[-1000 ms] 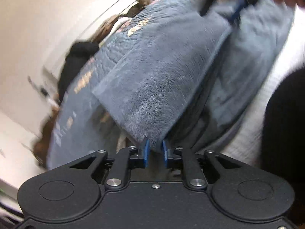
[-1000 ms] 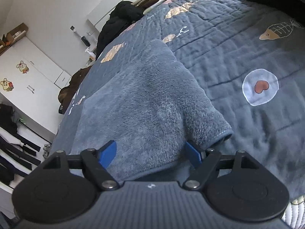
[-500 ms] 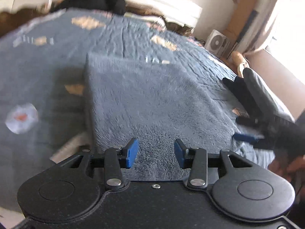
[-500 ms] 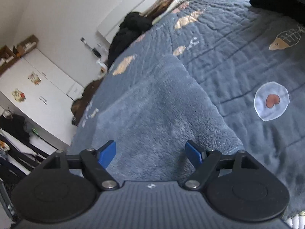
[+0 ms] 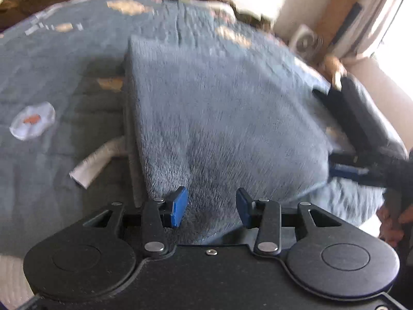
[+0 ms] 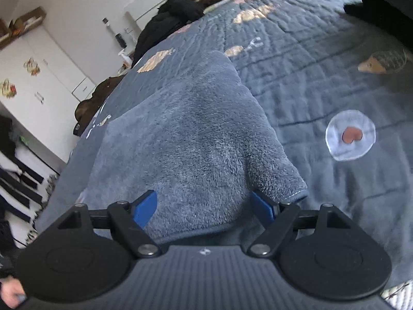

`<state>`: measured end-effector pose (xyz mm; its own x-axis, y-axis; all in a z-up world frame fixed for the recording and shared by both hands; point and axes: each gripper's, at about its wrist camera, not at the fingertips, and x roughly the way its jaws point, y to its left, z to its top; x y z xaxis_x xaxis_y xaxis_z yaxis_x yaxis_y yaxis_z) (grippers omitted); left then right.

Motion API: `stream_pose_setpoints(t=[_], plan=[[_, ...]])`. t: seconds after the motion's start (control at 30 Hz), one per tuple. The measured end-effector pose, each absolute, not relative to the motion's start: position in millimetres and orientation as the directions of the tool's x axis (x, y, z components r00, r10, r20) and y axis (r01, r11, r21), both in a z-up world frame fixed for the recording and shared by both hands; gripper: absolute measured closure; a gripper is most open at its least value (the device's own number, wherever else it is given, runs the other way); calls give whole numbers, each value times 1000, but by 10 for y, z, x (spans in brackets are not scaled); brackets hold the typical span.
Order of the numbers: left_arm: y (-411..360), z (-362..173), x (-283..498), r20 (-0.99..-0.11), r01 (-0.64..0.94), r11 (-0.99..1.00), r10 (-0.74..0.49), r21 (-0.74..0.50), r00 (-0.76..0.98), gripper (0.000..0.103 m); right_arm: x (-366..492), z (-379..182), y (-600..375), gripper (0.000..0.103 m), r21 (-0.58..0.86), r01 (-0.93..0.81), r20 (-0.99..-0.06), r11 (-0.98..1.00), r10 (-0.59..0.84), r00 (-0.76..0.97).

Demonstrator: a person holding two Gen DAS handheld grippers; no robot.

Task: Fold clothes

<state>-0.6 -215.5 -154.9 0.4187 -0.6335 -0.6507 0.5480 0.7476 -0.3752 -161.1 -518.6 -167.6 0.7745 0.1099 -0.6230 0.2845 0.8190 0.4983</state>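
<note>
So the thing being folded is a fluffy grey-blue fleece garment point(image 5: 219, 118), lying on a bed with a dark blue quilted bedspread point(image 5: 56, 77) — the kind with little printed animals and a pale circle with a red heart point(image 6: 350, 134) on it. The fleece is thick and plush with a nap that catches the light, and it's already doubled over into a rough slab with a straight folded edge along its 9 o'clock side in the left wrist view. A white cuff or strip point(image 5: 96, 161) pokes out from under that edge at about 8 o'clock.

Left gripper point(image 5: 211, 206) sits at the near edge of the fleece, blue fingers point(image 5: 178, 206) parted with the pile showing between them, not pinching it. The left view is a bit motion-blurred.

Right gripper point(image 6: 204, 208) has its fingers spread wide — the near hem of the fleece bulges up between them, and the pads don't look like they're pressing on it. In the left view it shows over at 3 o'clock, at the far corner of the garment.

Black clothes point(image 6: 170, 18) are heaped at 11 o'clock by the wall, with white cabinets point(image 6: 44, 72) at 9 o'clock.
</note>
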Motion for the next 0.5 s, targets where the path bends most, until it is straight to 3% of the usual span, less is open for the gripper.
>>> stream_pose_setpoints(t=[0.1,0.27,0.5], plan=[[-2250,-1459,-39,-623,553,735,-654,-391,429,61,-1636,-1629,-5155,23,473,268,-616,840,98,781],[-2482,-1720,-18,-711,562,765,-583,-316,394,58,-1645,-1758,-5250,23,491,317,-649,811,97,755],[-2499,-1612,-77,-707,566,772,-570,-287,419,58,-1751,-1823,-5362,23,504,382,-670,775,72,739]])
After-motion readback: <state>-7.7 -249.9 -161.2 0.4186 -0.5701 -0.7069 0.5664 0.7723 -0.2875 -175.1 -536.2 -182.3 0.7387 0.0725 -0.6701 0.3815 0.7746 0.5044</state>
